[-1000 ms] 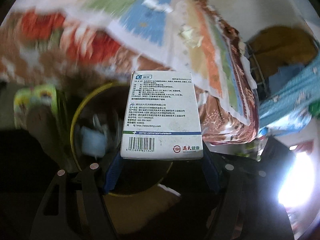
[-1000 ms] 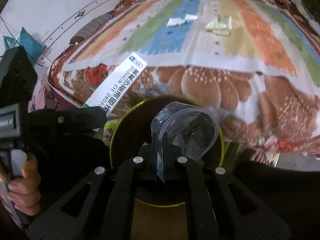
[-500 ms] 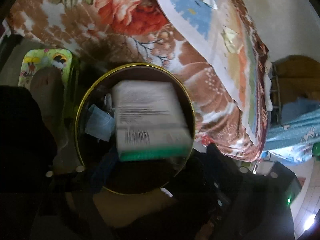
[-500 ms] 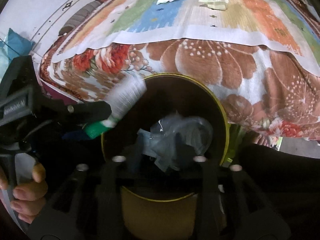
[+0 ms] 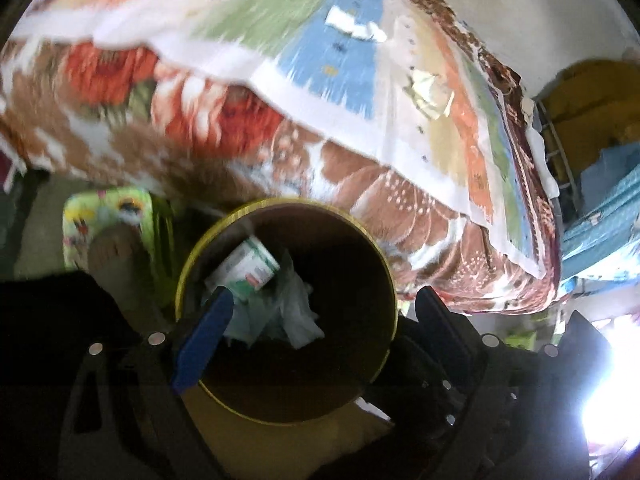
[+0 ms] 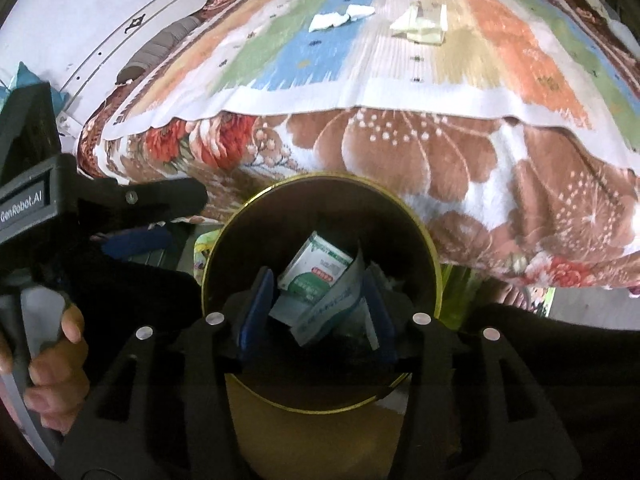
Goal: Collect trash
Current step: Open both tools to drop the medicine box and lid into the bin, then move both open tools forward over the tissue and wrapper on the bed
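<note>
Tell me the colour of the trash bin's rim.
Yellow-gold, on a dark trash bin; clearest in the right wrist view.

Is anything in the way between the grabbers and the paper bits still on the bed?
Nothing visible. The white paper scrap and yellowish wrapper lie in the open on the striped sheet, past the trash bin. Both grippers hover empty over it.

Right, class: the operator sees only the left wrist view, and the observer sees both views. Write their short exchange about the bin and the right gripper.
Operator: My left gripper is open and empty above the bin. Is the right one holding anything?
Observer: No. The right gripper is over the bin too, its jaws are opening and nothing is between them.
Operator: What is beside the box in there?
Observer: A white packet with blue print leans against it.
</note>
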The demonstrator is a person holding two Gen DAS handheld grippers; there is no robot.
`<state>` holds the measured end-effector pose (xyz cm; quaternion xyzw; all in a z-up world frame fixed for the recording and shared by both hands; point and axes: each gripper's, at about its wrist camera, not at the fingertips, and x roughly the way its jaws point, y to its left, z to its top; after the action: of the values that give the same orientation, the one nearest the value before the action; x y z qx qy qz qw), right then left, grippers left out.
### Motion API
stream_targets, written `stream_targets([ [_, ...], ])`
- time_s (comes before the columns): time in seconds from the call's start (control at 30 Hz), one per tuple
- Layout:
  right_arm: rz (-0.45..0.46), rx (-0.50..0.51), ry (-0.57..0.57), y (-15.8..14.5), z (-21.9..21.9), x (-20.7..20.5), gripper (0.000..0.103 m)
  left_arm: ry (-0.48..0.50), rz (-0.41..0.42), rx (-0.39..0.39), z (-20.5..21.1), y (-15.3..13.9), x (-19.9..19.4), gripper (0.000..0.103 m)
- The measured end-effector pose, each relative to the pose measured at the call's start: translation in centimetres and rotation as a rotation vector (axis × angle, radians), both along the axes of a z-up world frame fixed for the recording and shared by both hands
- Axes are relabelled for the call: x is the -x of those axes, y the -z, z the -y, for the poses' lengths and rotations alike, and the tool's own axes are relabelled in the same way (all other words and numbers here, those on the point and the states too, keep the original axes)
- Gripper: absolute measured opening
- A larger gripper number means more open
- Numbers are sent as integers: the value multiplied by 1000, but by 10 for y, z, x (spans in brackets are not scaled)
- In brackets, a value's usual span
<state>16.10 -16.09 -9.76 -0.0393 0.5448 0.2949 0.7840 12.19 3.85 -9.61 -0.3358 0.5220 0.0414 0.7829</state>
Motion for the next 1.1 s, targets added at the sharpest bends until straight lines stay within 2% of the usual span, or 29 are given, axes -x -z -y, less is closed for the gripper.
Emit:
stream_targets([
  [0.23, 44, -8, 16, -15, 5, -14, 52, 6, 39, -54, -17, -27, -21, 95],
  [0.43, 108, 0, 27, -33, 7, -32, 71, 65, 82, -250, -19, -51, -47, 97],
  [0.47, 112, -6, 30, -36, 7, -36, 77, 72, 80, -267, -19, -52, -51, 97],
  [0.53, 127, -15, 42, -40, 9, -41, 79, 88, 76, -291, -20, -53, -58, 97],
  [0.67, 143, -20, 48, -45, 8, -50, 92, 115, 86, -301, -19, -55, -70, 97],
  [0.9, 164, 4, 42, -51, -1, -70, 94, 114, 110, -367, -25, -64, -95, 97],
  [1.1, 192, 35, 41, -57, -10, -93, 94, 108, 136, -382, -31, -67, -117, 97],
])
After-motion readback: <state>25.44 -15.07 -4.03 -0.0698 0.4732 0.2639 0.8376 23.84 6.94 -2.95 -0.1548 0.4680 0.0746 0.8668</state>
